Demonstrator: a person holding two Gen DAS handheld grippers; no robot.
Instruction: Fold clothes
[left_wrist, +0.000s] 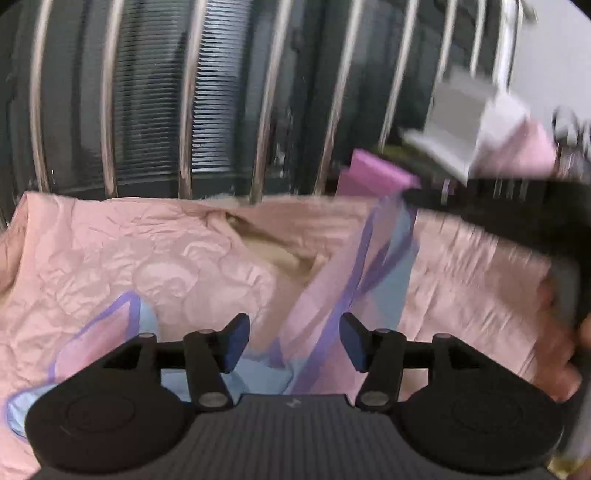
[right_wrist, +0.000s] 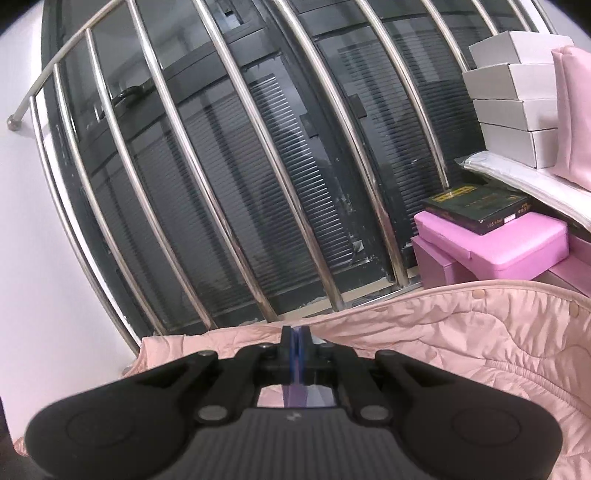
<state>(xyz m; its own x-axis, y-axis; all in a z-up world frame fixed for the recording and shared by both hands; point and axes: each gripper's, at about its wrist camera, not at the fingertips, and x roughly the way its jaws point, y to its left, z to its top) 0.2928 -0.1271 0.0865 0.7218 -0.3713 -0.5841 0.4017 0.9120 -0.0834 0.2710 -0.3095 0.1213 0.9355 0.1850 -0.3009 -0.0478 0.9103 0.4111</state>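
Note:
A small garment (left_wrist: 325, 295) in pink and light blue with purple trim lies partly on the pink quilt (left_wrist: 110, 251). One end is lifted up to the right, stretched toward my right gripper (left_wrist: 410, 195), which is blurred at the upper right of the left wrist view. My left gripper (left_wrist: 293, 341) is open just above the garment's lower part, with cloth between and below its pads. In the right wrist view my right gripper (right_wrist: 297, 343) is shut on the garment's purple-edged cloth (right_wrist: 295, 393), held above the quilt (right_wrist: 480, 350).
A steel railing (right_wrist: 236, 177) in front of dark windows runs along the quilt's far edge. Pink boxes (right_wrist: 495, 243), a dark book (right_wrist: 476, 206) and stacked white boxes (right_wrist: 513, 96) stand at the right. A white wall (right_wrist: 37, 258) is on the left.

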